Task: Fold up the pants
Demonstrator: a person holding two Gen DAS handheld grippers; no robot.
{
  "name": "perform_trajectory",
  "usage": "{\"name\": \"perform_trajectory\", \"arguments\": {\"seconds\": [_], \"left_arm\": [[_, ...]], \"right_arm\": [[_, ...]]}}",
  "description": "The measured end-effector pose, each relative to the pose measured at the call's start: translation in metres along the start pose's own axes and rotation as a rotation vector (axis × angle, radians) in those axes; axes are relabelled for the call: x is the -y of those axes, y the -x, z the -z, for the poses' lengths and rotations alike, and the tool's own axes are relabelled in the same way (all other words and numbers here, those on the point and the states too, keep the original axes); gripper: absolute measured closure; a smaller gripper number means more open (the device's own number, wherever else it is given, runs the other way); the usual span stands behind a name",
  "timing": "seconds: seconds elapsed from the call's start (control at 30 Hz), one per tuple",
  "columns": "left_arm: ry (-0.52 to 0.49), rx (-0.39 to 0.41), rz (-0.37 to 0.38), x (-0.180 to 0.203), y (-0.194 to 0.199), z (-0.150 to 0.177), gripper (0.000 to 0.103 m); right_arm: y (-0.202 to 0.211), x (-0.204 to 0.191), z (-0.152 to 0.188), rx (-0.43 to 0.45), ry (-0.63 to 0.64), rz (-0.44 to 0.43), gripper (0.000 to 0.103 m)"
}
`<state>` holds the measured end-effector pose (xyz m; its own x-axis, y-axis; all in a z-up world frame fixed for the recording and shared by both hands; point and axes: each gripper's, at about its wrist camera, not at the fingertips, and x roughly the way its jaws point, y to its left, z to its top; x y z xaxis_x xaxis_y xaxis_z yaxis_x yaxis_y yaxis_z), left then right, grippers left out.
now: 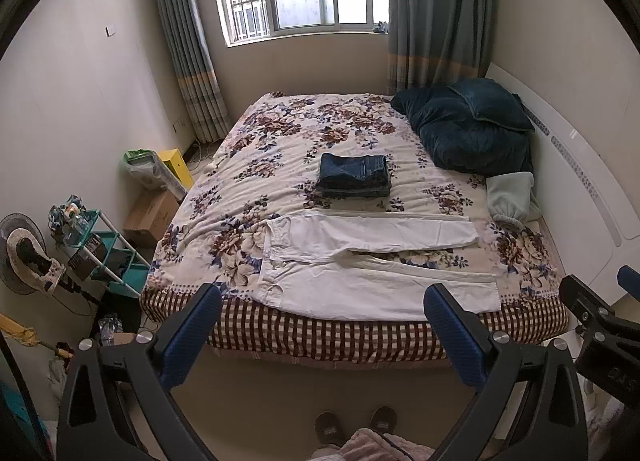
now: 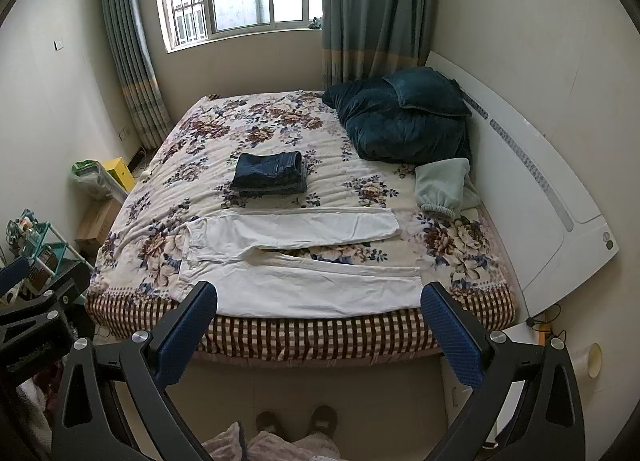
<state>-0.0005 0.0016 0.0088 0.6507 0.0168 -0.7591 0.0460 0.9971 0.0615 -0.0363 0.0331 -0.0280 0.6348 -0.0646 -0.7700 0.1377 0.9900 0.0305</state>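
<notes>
White pants (image 1: 360, 261) (image 2: 296, 257) lie spread flat along the near edge of the flowered bed (image 1: 280, 141) (image 2: 224, 133), waist to the left, both legs reaching right. Beyond them, mid-bed, sits a folded stack of dark blue jeans (image 1: 354, 175) (image 2: 270, 175). My left gripper (image 1: 322, 305) hangs open in the air in front of the bed, short of the pants, nothing between its blue pads. My right gripper (image 2: 318, 301) is likewise open and empty, held before the bed edge. Each gripper shows at the other view's side.
Dark teal pillows (image 1: 468, 129) (image 2: 404, 121) and a pale green garment (image 1: 512, 197) (image 2: 440, 189) lie at the bed's right by the white headboard (image 2: 540, 197). A teal rack (image 1: 108, 257), boxes and a fan (image 1: 24, 257) crowd the floor at left. A person's slippered feet (image 1: 356, 425) stand below.
</notes>
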Motion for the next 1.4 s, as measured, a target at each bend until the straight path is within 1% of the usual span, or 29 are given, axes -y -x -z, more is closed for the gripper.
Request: {"name": "perform_trajectory", "arguments": {"seconds": [0.63, 1.4], "left_arm": [[-0.011, 0.006, -0.001, -0.001, 0.0, -0.007, 0.0], [-0.003, 0.011, 0.005, 0.0, 0.003, -0.006, 0.0]], "right_arm": [[-0.003, -0.001, -0.003, 0.004, -0.01, -0.012, 0.0], [-0.001, -0.004, -0.011, 0.009, -0.006, -0.009, 0.0]]}}
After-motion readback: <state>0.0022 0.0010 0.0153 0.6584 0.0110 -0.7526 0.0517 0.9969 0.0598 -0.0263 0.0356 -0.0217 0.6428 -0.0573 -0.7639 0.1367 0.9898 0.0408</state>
